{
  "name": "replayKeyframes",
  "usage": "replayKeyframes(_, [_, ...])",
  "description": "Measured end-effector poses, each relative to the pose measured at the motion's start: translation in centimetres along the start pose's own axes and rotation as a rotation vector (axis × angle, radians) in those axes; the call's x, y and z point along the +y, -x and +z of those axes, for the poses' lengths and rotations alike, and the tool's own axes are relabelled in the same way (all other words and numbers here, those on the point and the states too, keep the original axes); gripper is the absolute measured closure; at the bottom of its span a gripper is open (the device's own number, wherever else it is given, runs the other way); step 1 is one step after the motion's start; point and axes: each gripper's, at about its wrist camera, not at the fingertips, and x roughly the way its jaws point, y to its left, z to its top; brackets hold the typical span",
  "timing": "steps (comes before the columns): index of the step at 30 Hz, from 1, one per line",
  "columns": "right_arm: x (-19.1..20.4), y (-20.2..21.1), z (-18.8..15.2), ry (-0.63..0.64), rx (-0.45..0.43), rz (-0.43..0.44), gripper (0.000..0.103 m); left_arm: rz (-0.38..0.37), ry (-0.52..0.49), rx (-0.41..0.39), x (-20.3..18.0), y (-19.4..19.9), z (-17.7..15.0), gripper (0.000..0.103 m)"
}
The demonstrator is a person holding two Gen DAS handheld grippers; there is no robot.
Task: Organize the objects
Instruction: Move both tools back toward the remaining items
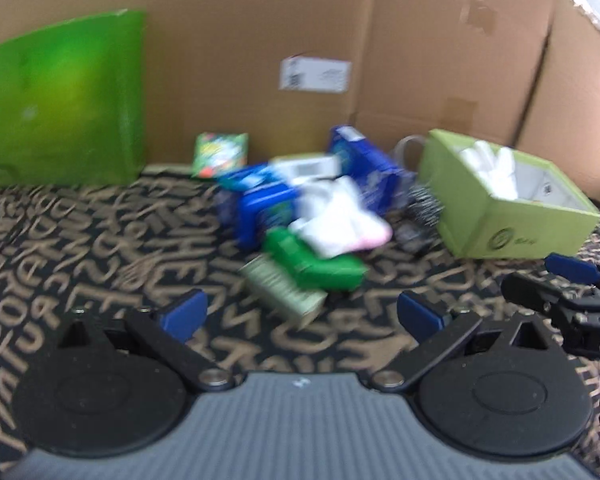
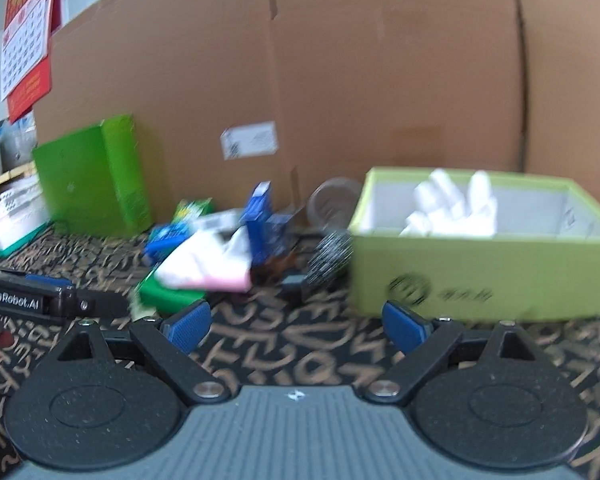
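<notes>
A heap of small items lies on the patterned cloth: blue boxes [image 1: 268, 204], a white and pink cloth [image 1: 340, 216], a green brush [image 1: 312, 264], a steel scourer [image 1: 424, 204]. An open light-green box [image 1: 504, 208] with white cloth inside stands to the right; it also shows in the right wrist view [image 2: 480, 272]. My left gripper [image 1: 300, 316] is open and empty just short of the brush. My right gripper [image 2: 296, 326] is open and empty, in front of the heap [image 2: 216, 268] and the box.
A tall bright-green box [image 1: 64, 100] stands at the back left. A cardboard wall [image 1: 300, 32] closes the back. A green packet [image 1: 220, 154] leans on it. A clear jar [image 2: 332, 200] lies behind the scourer. The right gripper's arm [image 1: 572, 300] shows at the right edge.
</notes>
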Motion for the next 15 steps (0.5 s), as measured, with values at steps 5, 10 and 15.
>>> replayKeyframes(5, [3.0,-2.4,-0.9,0.01,0.077,0.05,0.008,0.001,0.048,0.004,2.8,0.3,-1.3,0.0])
replayKeyframes(10, [5.4,-4.9,0.6,-0.007,0.09,0.128,0.009,0.013,0.073,-0.027,5.4,1.4,-1.4,0.0])
replayKeyframes(15, [7.4,-8.3,1.9,-0.046,0.119,0.192,0.009,0.008,0.097,-0.031,7.1,1.9,-1.6,0.0])
